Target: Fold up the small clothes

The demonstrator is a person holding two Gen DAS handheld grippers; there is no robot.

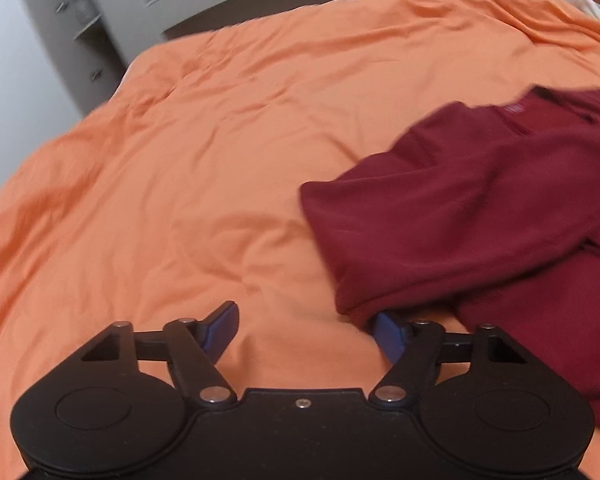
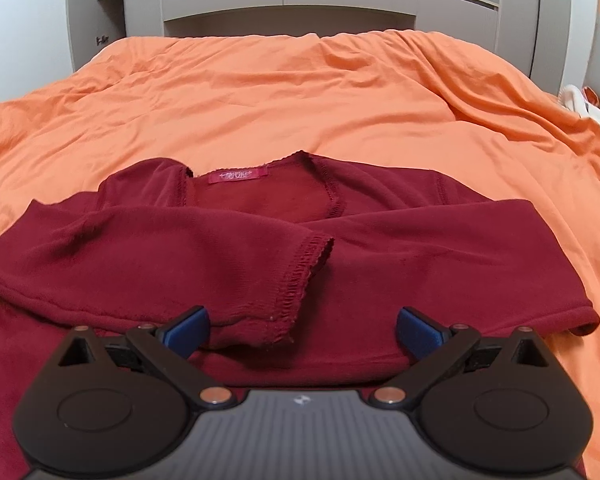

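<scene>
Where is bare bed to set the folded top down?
Bare orange duvet lies left of the maroon top, ahead of the open left tongs, and beyond its neckline toward the headboard. It is crowded under the open right tongs, where the sleeves cross.

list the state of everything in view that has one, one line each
dark red top: flat on the bed, both sleeves folded across the chest, pink neck label showing
left sleeve cuff: lying on top of the other sleeve
orange bed cover: spread out, wrinkled
left claw: open, holding nothing, right finger beside the top's edge
right claw: open, holding nothing, over the top
</scene>
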